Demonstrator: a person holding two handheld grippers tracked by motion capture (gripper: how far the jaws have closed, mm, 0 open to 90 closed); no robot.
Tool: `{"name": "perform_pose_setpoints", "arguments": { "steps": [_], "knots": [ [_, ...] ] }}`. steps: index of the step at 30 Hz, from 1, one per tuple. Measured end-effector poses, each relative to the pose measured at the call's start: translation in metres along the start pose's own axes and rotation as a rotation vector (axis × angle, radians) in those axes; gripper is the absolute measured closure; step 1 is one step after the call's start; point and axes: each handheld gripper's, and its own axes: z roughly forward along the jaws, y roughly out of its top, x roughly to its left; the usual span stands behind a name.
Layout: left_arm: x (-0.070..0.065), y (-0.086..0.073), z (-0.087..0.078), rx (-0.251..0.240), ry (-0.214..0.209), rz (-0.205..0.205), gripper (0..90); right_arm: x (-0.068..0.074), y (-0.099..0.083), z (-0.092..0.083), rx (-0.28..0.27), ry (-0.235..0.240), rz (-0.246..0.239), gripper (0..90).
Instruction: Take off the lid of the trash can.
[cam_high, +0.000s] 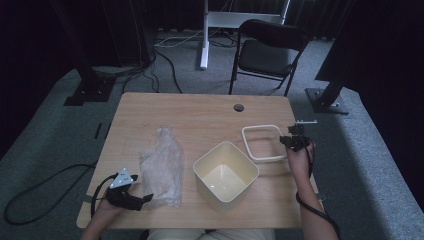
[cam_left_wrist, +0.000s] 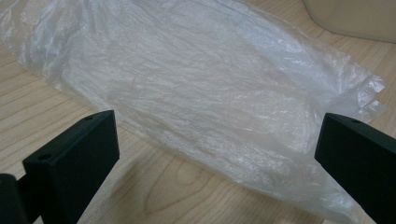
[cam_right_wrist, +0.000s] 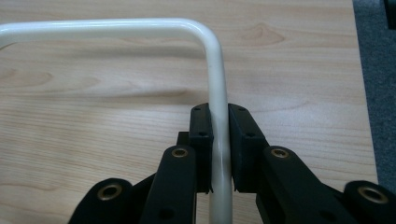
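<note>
White plastic runs between the jaws of the right tool (cam_right_wrist: 219, 154): in the right gripper view the two black jaws are drawn close together and pinch one side bar of a square white frame (cam_right_wrist: 212, 70), just below its rounded corner. The pads press the bar from both sides, so the tool is closed on it. In the high view the right tool (cam_high: 295, 141) sits at the frame's (cam_high: 263, 143) outer side, close to the right edge of the wooden surface (cam_high: 200, 112), with the person's right hand and forearm coming up along that edge. The frame lies flat or nearly so — whether it is lifted clear of the wood cannot be told.

The left tool (cam_high: 131, 196) rests near the front left corner of the surface. In the left gripper view its jaws stand wide apart and hold nothing — a crumpled clear plastic bag (cam_left_wrist: 196, 88) lies on the wood between and beyond them, untouched by either jaw. In the high view the bag (cam_high: 162, 167) stretches from that tool toward the middle of the surface.

A cream square bin (cam_high: 225, 171) stands open-topped near the front edge, between the bag and the frame, just beside the frame's near corner.
</note>
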Motion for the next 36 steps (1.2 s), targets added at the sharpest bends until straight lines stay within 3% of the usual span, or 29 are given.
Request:
{"name": "perform_pose_setpoints", "arguments": {
  "steps": [23,33,36],
  "knots": [
    [0.002,0.0,0.0,0.001,-0.009,-0.004,0.2,-0.003,-0.013,0.033,0.076,-0.035,-0.002,80.6],
    [0.002,-0.001,0.0,-0.005,-0.016,-0.006,0.2,-0.005,-0.013,0.035,0.073,-0.026,-0.004,79.0],
    [0.003,-0.001,0.0,-0.009,-0.017,-0.011,0.2,-0.005,-0.014,0.033,0.07,-0.021,-0.004,75.0]
  ]
}}
